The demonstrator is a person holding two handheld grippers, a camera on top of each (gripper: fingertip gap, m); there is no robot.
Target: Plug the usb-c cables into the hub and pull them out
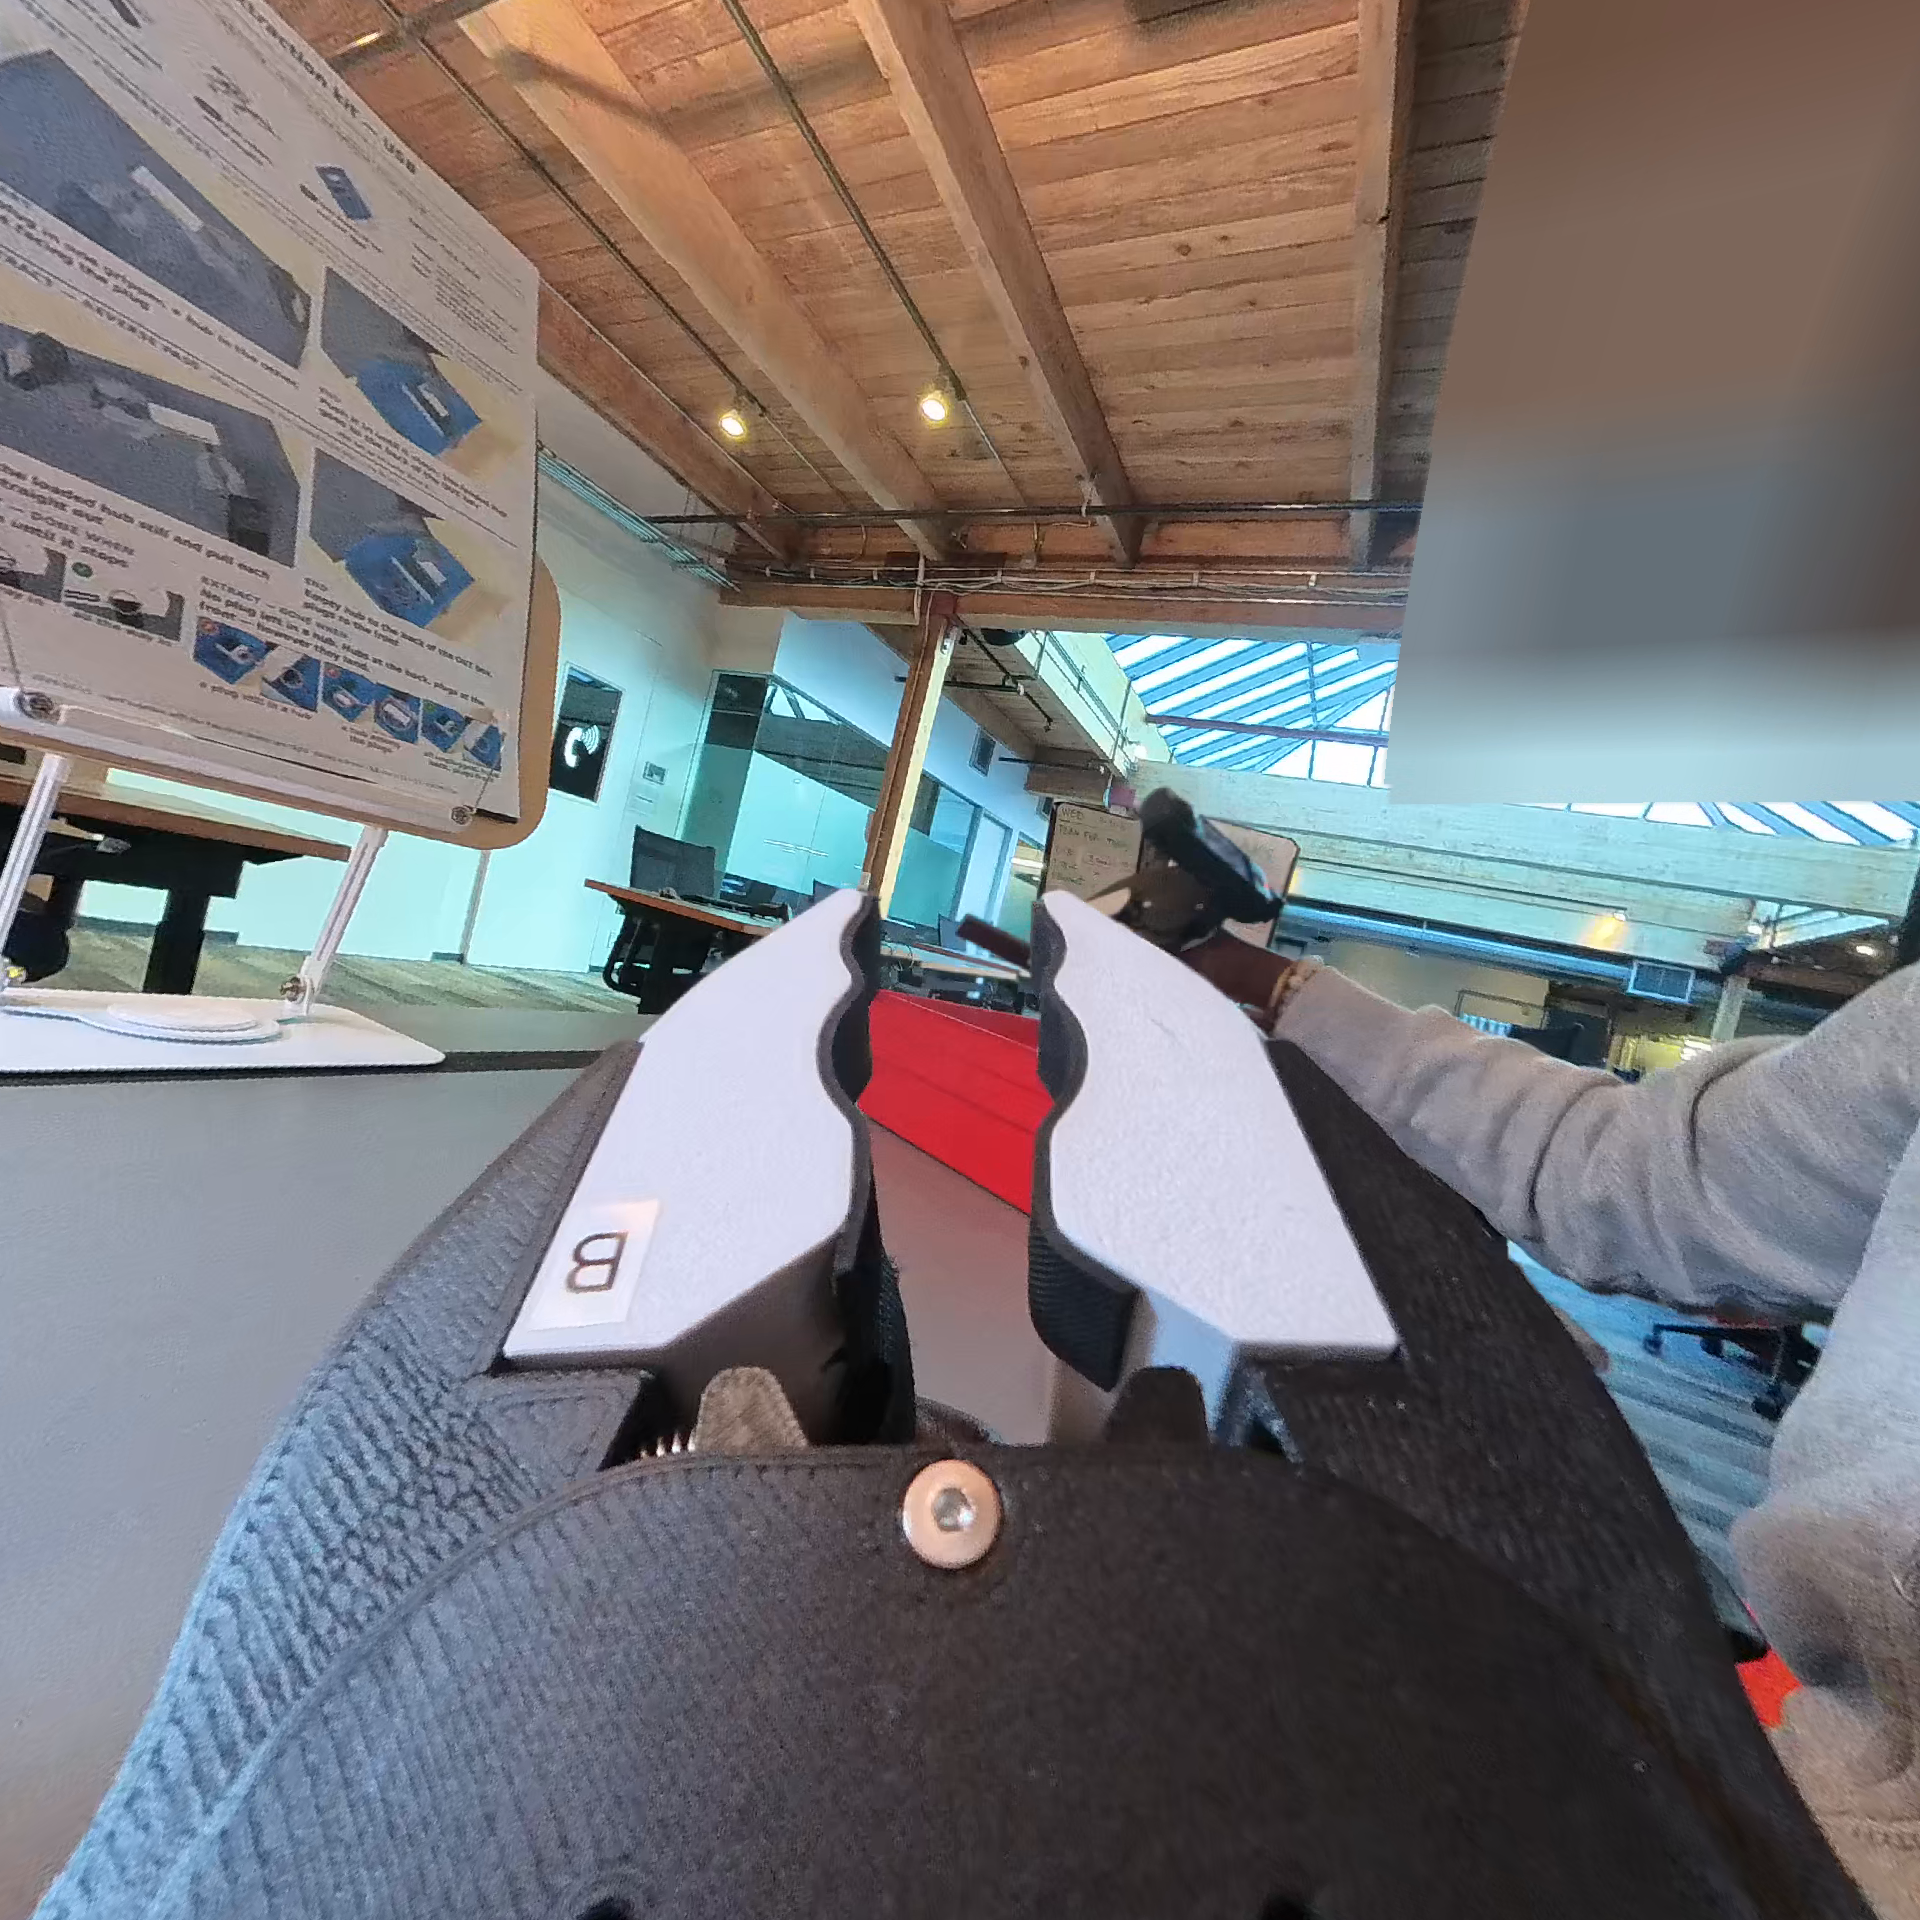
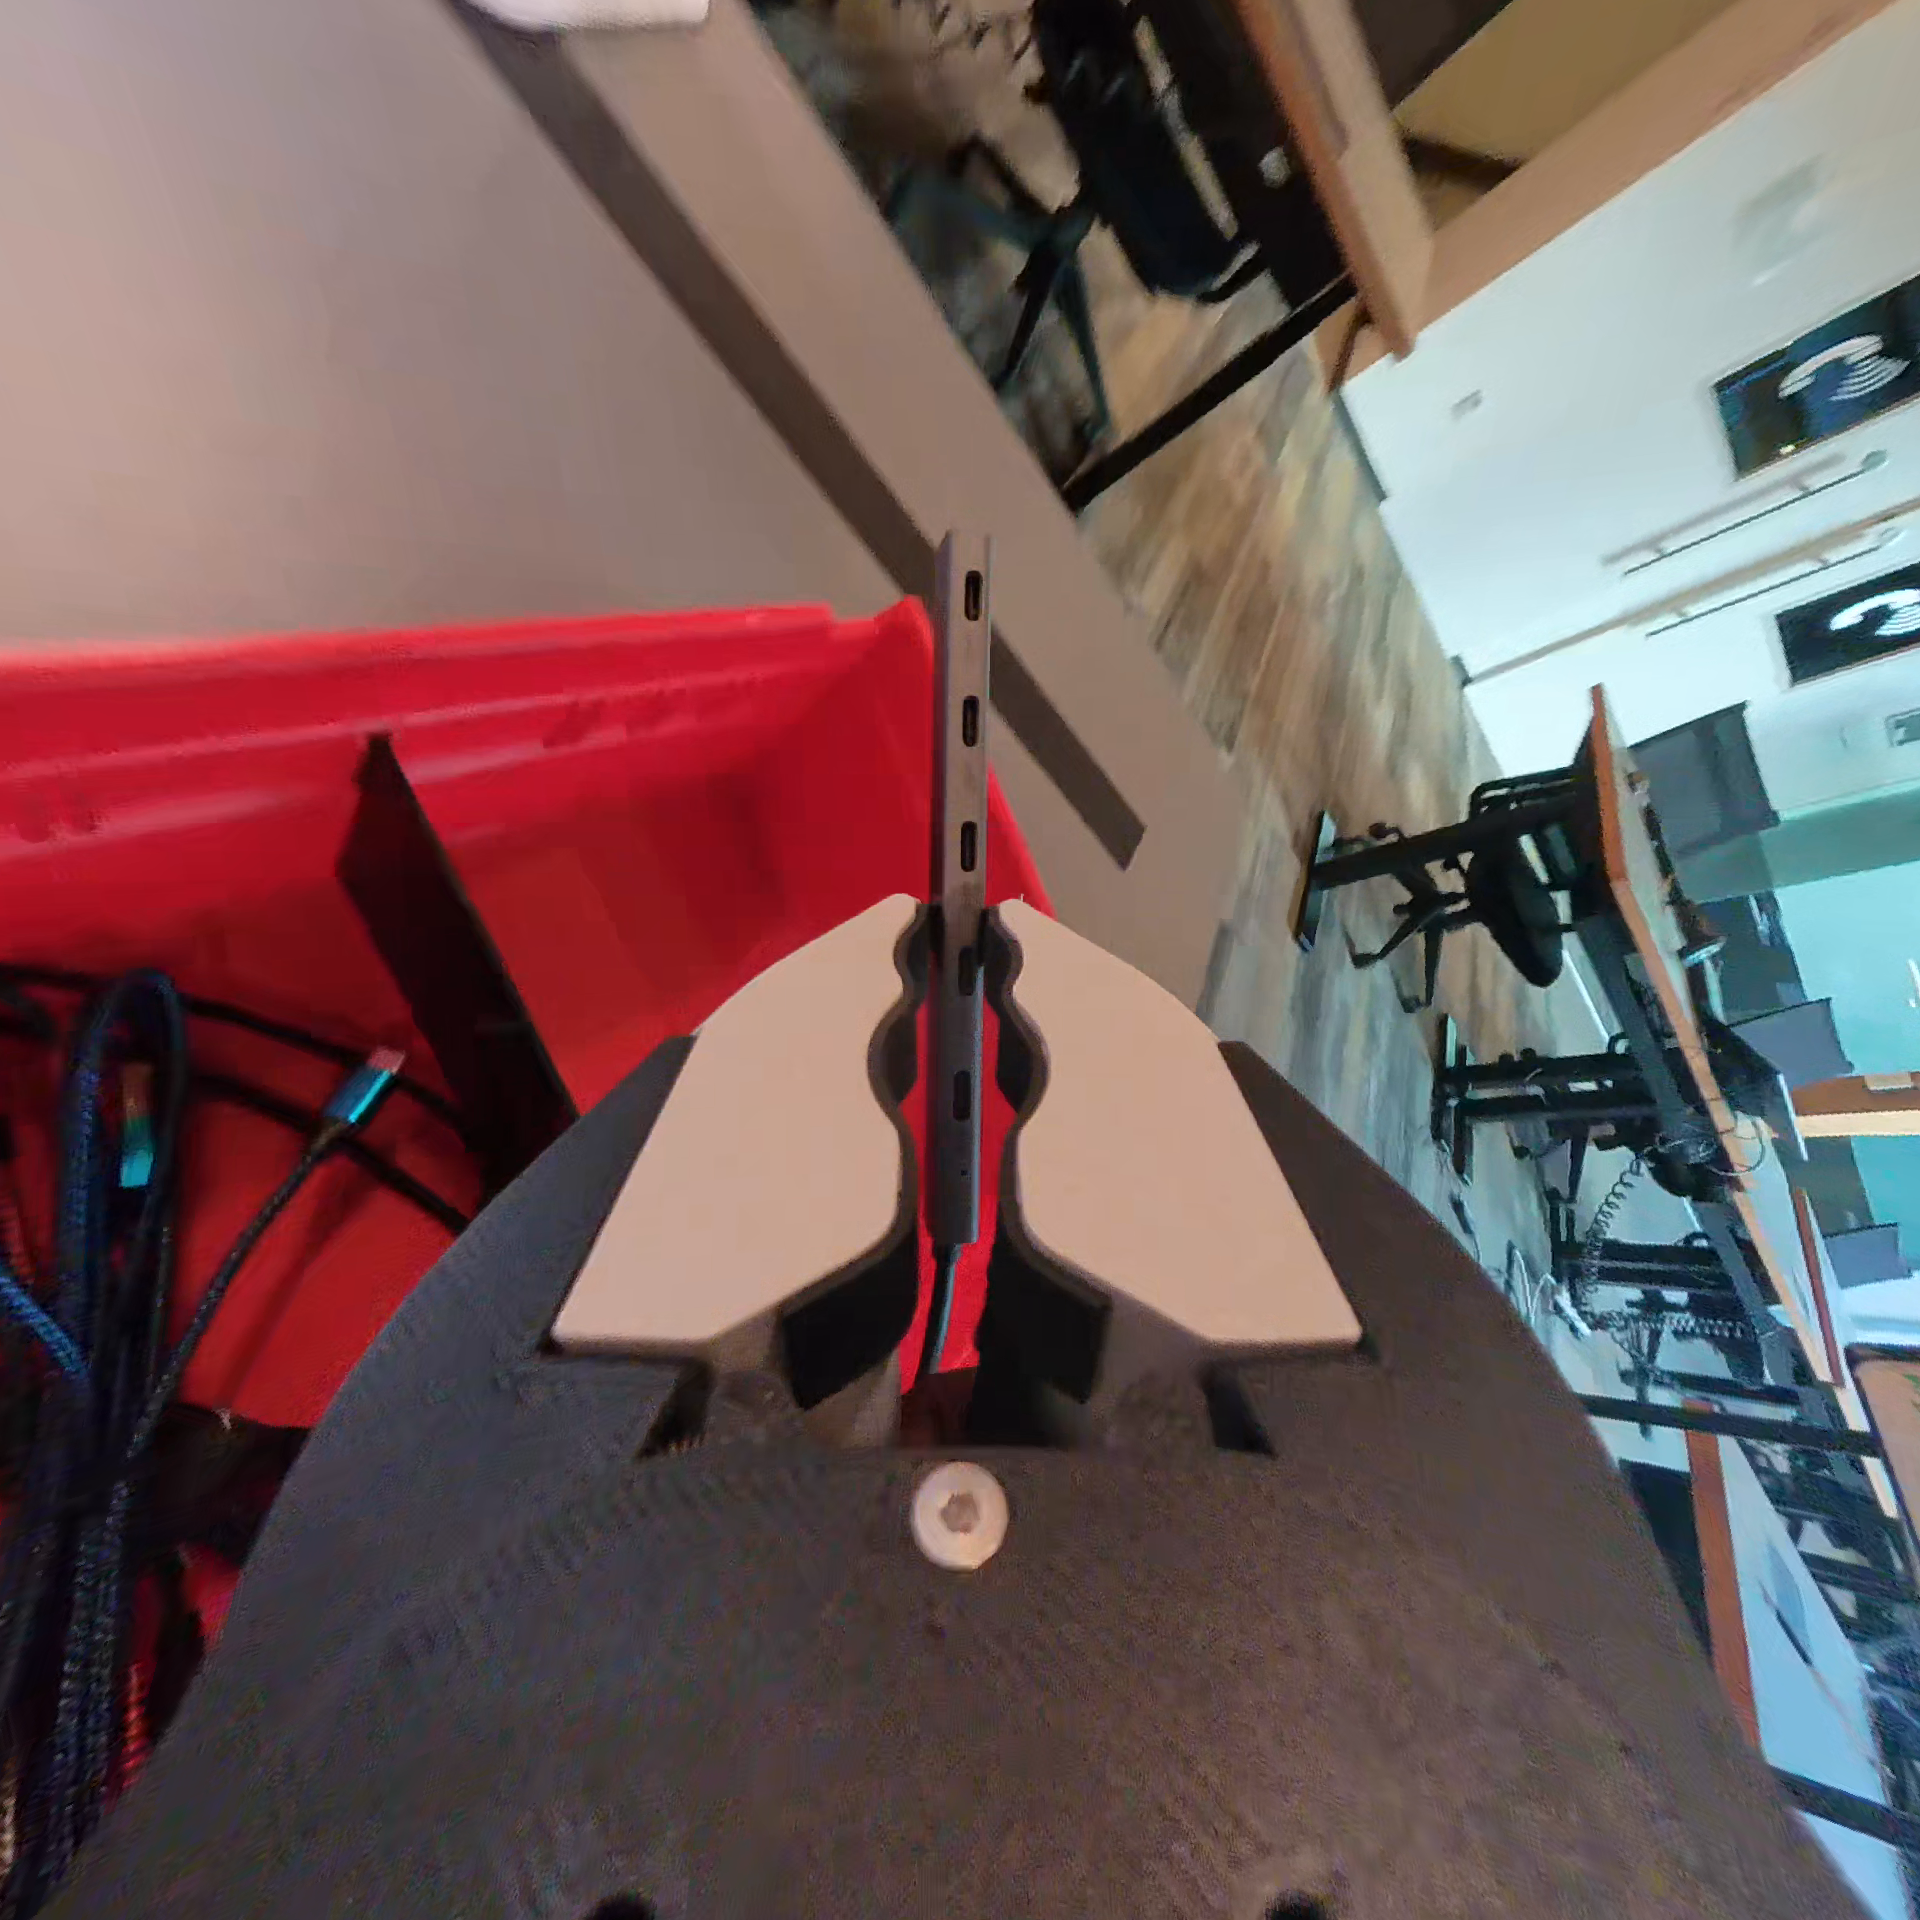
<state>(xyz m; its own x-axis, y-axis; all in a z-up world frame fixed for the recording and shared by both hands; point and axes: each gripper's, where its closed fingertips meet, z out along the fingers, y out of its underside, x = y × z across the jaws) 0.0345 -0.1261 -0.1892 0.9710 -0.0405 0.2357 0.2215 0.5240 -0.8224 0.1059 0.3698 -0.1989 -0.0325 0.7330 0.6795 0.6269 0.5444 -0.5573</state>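
Observation:
My right gripper (image 2: pixel 961 914) is shut on a slim grey usb-c hub (image 2: pixel 964 727), held edge-on with its row of empty ports facing the camera, above a red bin (image 2: pixel 312 748). Several black braided usb-c cables (image 2: pixel 94 1195) lie in the bin, one with a teal plug (image 2: pixel 364 1091) pointing up. My left gripper (image 1: pixel 951 914) is open and empty, low over the grey table (image 1: pixel 208 1247), pointing at the red bin (image 1: pixel 956 1081). The right gripper shows far off in the left wrist view (image 1: pixel 1195 873), held by a hand in a grey sleeve (image 1: pixel 1558 1143).
A white stand with an instruction sheet (image 1: pixel 260 416) sits at the left of the table. A black divider (image 2: pixel 436 935) splits the red bin. The table edge (image 2: pixel 831 416) runs behind the bin, with office desks and chairs beyond. The tips of one gripper are about 50 cm away from the tips of the other.

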